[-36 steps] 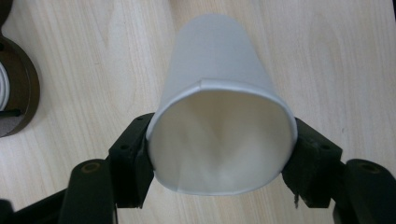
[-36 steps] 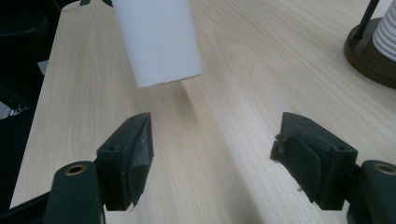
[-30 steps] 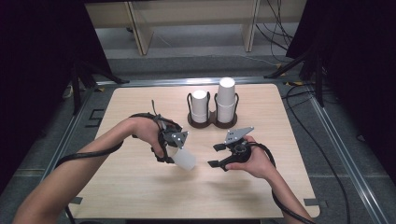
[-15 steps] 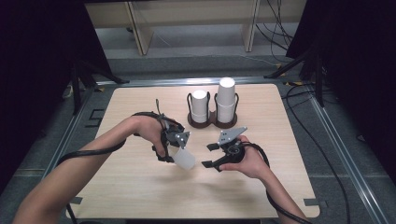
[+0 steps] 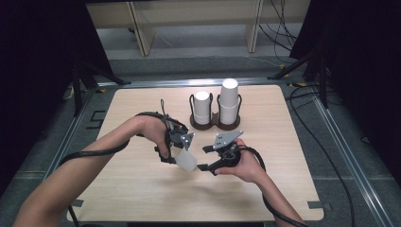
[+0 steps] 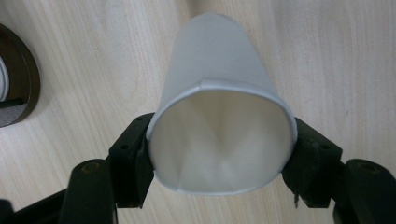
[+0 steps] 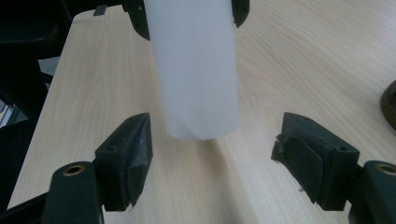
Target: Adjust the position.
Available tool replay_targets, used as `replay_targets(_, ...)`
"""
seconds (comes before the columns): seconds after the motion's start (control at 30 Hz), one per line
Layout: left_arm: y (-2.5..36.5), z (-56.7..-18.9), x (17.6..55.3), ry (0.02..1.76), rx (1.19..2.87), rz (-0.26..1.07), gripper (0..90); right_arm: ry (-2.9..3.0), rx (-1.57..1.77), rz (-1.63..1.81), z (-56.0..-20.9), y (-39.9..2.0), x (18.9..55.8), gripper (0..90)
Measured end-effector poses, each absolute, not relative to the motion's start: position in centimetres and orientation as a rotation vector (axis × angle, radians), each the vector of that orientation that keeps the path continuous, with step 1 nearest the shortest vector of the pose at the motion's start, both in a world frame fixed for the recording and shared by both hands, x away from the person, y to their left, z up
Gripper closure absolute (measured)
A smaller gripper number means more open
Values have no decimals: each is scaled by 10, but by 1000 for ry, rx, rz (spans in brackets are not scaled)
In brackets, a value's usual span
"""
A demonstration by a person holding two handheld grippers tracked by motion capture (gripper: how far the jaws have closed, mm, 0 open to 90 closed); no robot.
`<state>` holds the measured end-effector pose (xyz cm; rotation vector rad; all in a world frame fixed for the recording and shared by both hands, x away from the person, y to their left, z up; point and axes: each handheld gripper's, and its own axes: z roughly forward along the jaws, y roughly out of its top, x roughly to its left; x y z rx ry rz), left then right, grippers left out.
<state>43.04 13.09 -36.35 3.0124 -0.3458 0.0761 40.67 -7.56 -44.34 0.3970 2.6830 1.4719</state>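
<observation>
A white paper cup (image 5: 187, 161) hangs tilted over the middle of the wooden table (image 5: 137, 198), and my left gripper (image 5: 181, 157) is shut on it. In the left gripper view the jaws pinch the cup (image 6: 219, 93) at its open rim, squeezing it slightly oval; the left gripper (image 6: 222, 158) looks into the mouth. My right gripper (image 5: 203, 158) stands open just right of the cup, pointing at it. In the right gripper view the cup's closed end (image 7: 198, 84) sits above and between the fingers of the right gripper (image 7: 212, 154) without touching either pad.
A dark two-slot cup holder (image 5: 215, 124) stands at the table's far middle, with a short stack of white cups (image 5: 202, 106) on the left and a taller stack (image 5: 229, 99) on the right. Its base (image 6: 16, 88) edges the left gripper view. Cables trail off both sides.
My right gripper has moved left toward the cup, so its fingers now flank the cup's closed end. The left gripper and the cup have stayed in place.
</observation>
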Motion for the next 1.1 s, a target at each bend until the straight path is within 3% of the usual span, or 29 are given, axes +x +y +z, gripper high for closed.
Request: replay_targets(1.1, 126, -364, 432, -358, 3055, 55, 333, 2665, 335, 1493, -450, -33, 404, 301)
